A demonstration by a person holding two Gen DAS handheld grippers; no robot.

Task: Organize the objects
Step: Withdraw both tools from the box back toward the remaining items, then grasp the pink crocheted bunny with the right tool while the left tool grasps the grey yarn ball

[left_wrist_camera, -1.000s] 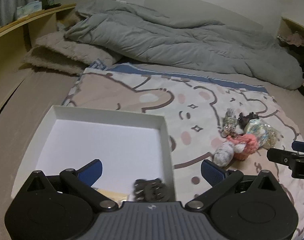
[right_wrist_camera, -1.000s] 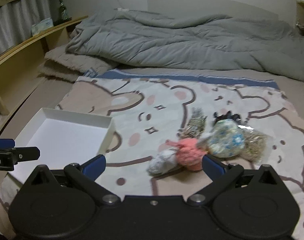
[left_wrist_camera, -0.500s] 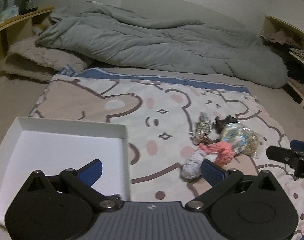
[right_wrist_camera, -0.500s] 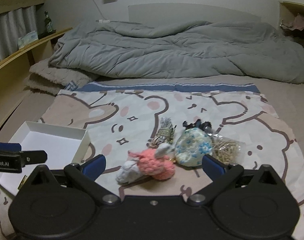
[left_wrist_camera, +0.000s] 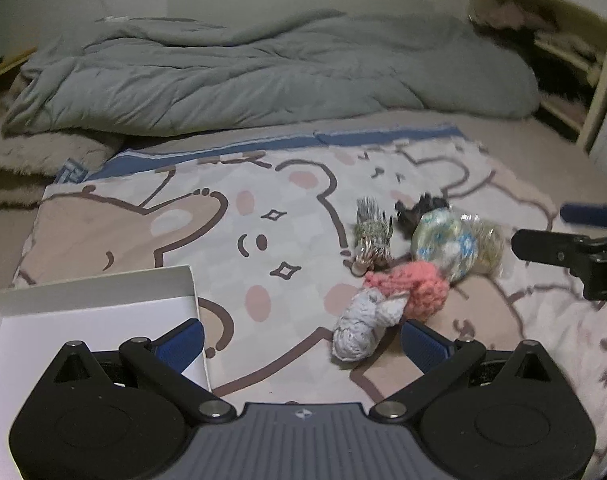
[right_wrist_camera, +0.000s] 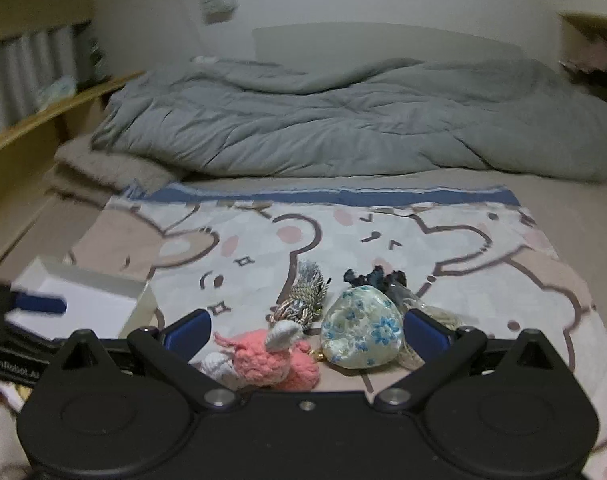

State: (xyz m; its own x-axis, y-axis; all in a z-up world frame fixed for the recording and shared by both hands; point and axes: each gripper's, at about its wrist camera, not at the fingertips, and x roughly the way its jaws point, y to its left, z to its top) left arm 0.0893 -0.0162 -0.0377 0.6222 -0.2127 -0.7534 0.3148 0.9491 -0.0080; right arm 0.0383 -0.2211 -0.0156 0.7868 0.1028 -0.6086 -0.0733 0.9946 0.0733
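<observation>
Now the small heap of soft trinkets sits on the cartoon-bear printed blanket: a pink crocheted plush touching a pale grey knitted piece, a floral-print fabric pouch just beside them, a striped tasselled bundle behind, and a dark scrunchie-like item with a crinkly clear packet at the far side. Over the last second the left gripper has swung away from the shallow white cardboard box, which has slid toward the lower left of its view, and the heap is now nearer its centre. The right gripper has closed in on the heap too, so the pink plush lies between its blue-padded fingers. Both grippers stand spread wide, holding nothing. My reading is that a drop into the box is finished and the next pickup is starting.

The blanket covers a beige mattress, with a rumpled grey quilted duvet heaped at the far end. A wooden ledge runs along the left, and wooden shelves stand at the right.
</observation>
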